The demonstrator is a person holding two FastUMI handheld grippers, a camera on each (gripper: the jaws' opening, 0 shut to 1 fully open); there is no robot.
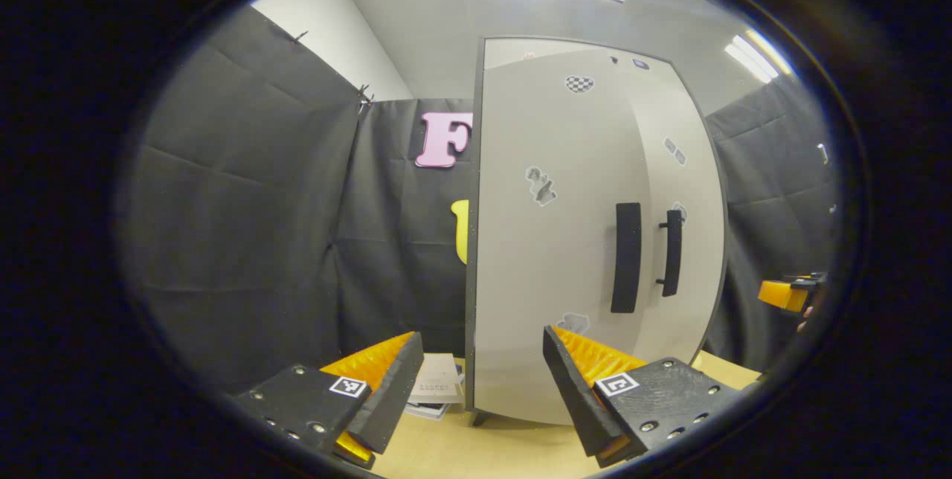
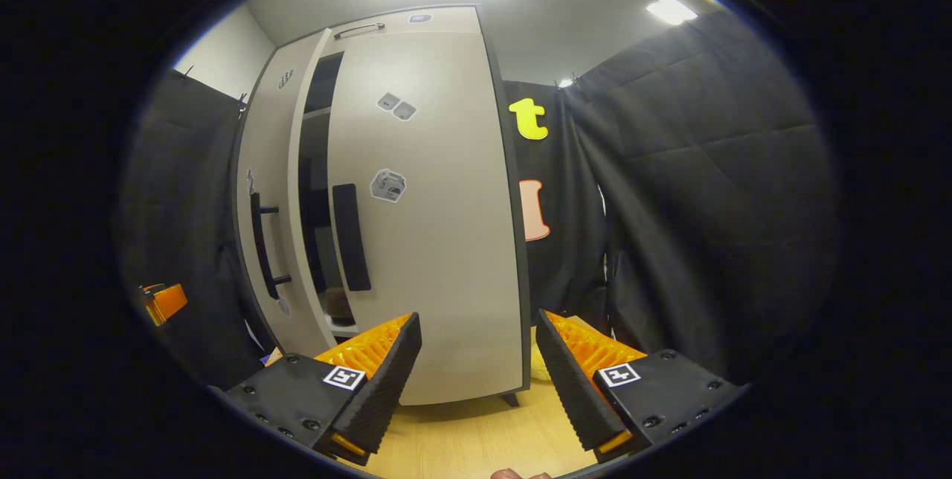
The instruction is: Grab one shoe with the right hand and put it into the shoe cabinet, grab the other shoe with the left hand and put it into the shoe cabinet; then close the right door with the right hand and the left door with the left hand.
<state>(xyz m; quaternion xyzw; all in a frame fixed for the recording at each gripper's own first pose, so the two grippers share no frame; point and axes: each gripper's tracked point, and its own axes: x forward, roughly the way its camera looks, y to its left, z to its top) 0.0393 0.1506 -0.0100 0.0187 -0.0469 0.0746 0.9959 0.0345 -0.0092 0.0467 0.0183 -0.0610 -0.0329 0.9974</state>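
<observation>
Both the left gripper [image 1: 483, 378] and the right gripper [image 2: 480, 367] hover with fingers spread, holding nothing, just before the pale grey shoe cabinet [image 2: 439, 241] standing on the wooden floor [image 2: 476, 434]. Its right door [image 2: 446, 256] looks shut and the left door [image 2: 271, 189] stands slightly ajar. Through the dark gap something brownish sits on a low shelf [image 2: 338, 308], too dim to identify.

Pale grey shoe cabinet [image 1: 565, 241] — black handles [image 1: 626, 257]; light wood floor [image 2: 476, 434].
</observation>
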